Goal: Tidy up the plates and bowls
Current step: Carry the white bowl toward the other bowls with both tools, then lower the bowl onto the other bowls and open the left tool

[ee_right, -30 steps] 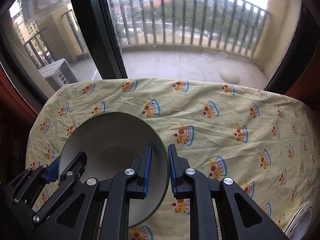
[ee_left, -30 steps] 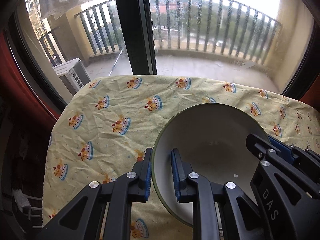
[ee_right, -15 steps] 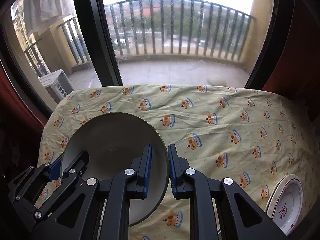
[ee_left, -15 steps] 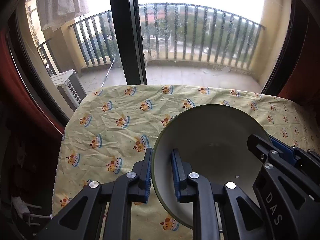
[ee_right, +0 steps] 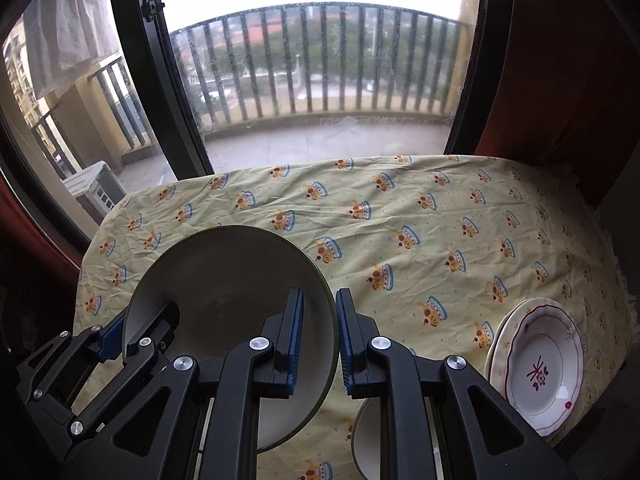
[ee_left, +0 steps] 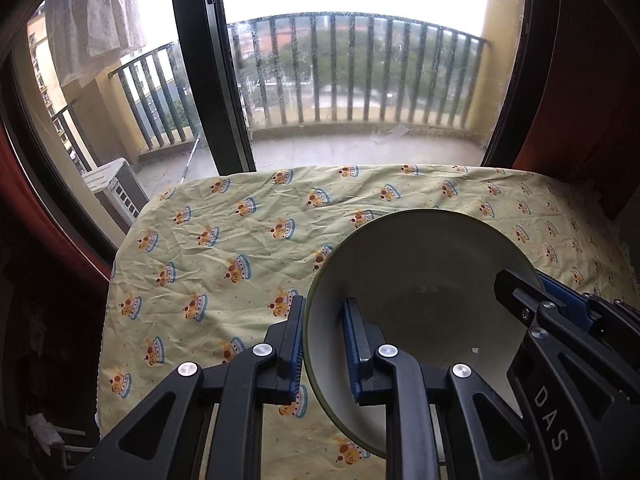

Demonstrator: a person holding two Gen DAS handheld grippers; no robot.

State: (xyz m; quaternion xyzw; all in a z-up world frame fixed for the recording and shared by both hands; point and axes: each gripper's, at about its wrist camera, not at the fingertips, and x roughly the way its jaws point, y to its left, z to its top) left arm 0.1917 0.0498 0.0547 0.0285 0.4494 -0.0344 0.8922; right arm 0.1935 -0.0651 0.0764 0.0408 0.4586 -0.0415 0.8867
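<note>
A large grey bowl with a green rim point(ee_left: 420, 280) is held in the air above the table by both grippers. My left gripper point(ee_left: 322, 344) is shut on its left rim, one finger inside and one outside. My right gripper point(ee_right: 319, 342) is shut on its right rim point(ee_right: 224, 280). A white plate with a red pattern point(ee_right: 540, 364) lies stacked on another plate at the table's right front. Part of another bowl point(ee_right: 370, 436) shows under my right gripper.
The table wears a yellow cloth with crown prints point(ee_left: 248, 240) and stands against a window point(ee_left: 352, 80) onto a railed balcony. A dark red curtain point(ee_right: 560, 60) hangs at the right. The table's left edge drops off near a dark wall.
Both grippers have risen and pulled back with the bowl, so more of the table shows. The patterned plates and another bowl have come into the right wrist view.
</note>
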